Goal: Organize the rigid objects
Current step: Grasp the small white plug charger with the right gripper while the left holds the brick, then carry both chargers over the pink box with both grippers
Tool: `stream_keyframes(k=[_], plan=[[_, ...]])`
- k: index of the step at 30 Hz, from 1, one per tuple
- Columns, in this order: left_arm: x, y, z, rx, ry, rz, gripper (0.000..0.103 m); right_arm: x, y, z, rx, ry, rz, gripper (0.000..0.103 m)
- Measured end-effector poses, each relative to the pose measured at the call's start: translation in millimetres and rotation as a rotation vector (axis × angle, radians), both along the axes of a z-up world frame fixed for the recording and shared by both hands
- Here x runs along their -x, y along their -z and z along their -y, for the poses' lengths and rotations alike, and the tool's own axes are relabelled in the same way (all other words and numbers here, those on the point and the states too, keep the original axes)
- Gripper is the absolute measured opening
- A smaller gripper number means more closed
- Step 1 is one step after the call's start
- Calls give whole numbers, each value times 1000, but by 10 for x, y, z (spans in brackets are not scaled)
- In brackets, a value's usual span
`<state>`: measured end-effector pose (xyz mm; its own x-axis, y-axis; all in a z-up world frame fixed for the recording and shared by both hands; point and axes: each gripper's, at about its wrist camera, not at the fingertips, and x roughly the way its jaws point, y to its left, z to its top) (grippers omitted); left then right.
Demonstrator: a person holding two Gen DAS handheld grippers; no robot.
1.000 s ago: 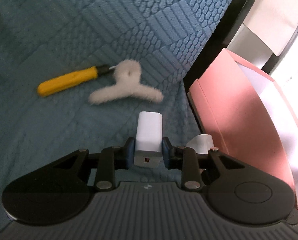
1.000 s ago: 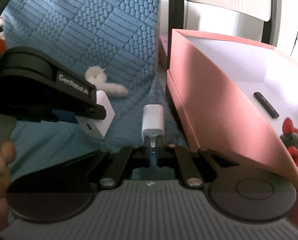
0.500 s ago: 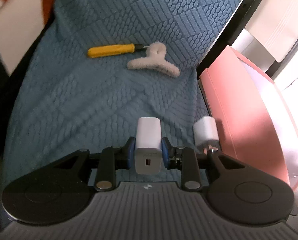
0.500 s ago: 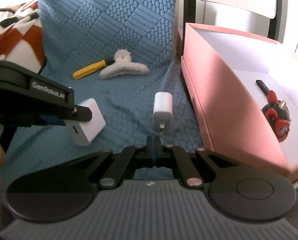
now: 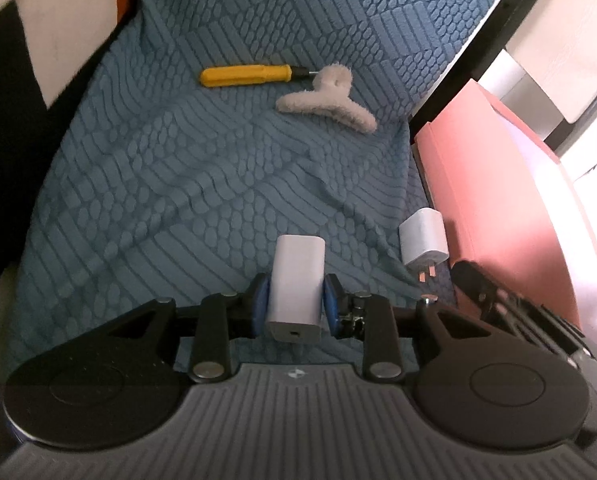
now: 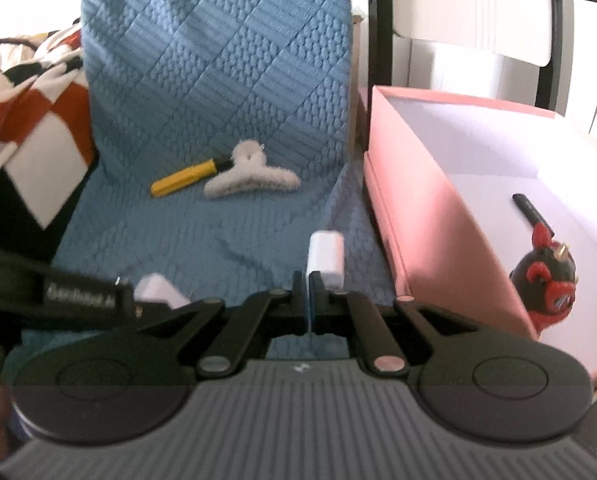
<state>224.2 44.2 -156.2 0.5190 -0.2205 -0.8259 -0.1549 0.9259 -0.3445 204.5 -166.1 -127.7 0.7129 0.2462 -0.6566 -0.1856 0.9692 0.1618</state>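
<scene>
A quilted blue cloth cover lies rough with raised stitched patterns; the fuzzy white plush hair claw looks soft; the yellow-handled screwdriver and the white rectangular charger block are smooth plastic; the pink cardboard box is matt

From my remote station: a tall white USB charger block, port end toward the camera, sits clamped upright between blue pads above the blue quilted cover. A smaller white plug adapter is gripped by its metal prongs, hanging just beside the pink box's outer wall. Farther back on the cover lie a yellow-handled screwdriver and a fluffy white hair claw clip, the screwdriver's tip touching the clip. Inside the white-lined box I see a black pen and a red-and-black horned figurine.
</scene>
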Motion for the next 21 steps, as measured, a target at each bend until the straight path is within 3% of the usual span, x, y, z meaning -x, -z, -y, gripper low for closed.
stream_keyframes(k=[2, 4, 5, 6, 11, 21], plan=[[-13, 13, -12, 18, -3, -4, 33, -43, 13, -7, 11, 20, 11, 10], [-26, 22, -9, 13, -7, -10, 33, -107, 47, 5, 3, 45, 0, 20], [-28, 29, -9, 11, -8, -13, 33, -138, 62, 16, -13, 57, -6, 31], [-30, 35, -11, 13, -9, -15, 34, -175, 74, 23, -34, 65, -14, 34], [-50, 55, -59, 46, -27, -28, 34, -335, 93, -68, -18, 73, 3, 33], [-44, 54, -74, 50, -29, -30, 34, -634, 301, -206, 37, 82, -95, 33]])
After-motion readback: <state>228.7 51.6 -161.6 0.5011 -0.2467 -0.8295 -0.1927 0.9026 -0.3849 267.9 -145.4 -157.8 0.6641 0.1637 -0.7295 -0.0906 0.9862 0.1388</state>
